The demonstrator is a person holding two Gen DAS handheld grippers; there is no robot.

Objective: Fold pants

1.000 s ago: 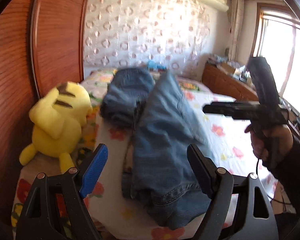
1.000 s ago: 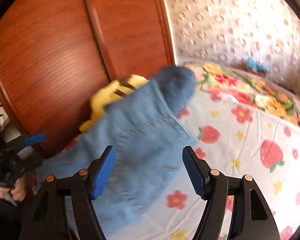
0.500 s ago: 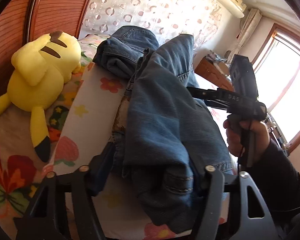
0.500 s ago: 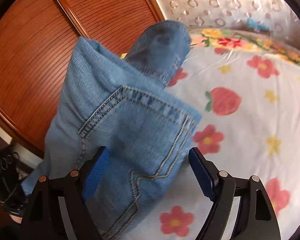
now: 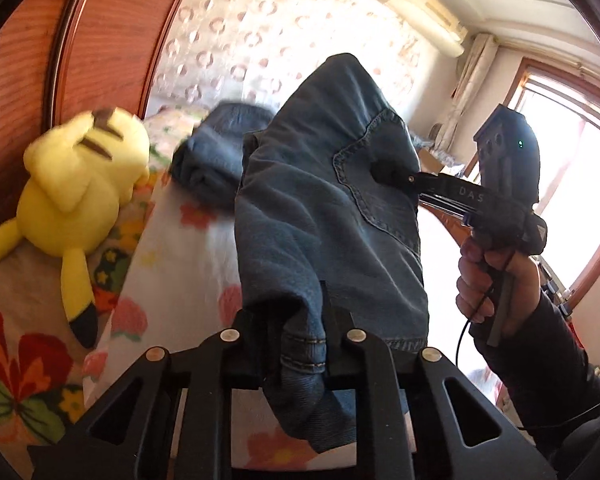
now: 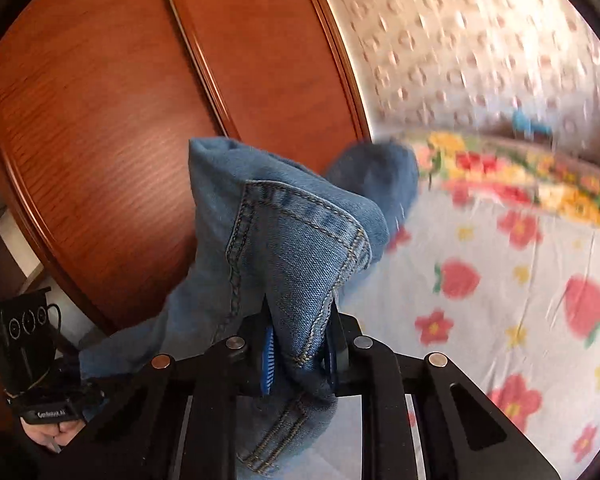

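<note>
While both grippers' jaws are closing on blue denim jeans (image 5: pixel 324 208) | left gripper (image 5: pixel 300 332), right gripper (image 6: pixel 300 344) pinch stitched folds | only left view shows yellow plush toy (image 5: pixel 80 196), frame left

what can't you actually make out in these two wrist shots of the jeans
- Left wrist view: the left gripper pads, buried in the jeans as the jaws close.
- Left wrist view: the right gripper tips, sunk in denim.
- Right wrist view: far bedding and wall, motion-blurred.
- Both views: the jeans' lower end, cut off by the frame.
</note>
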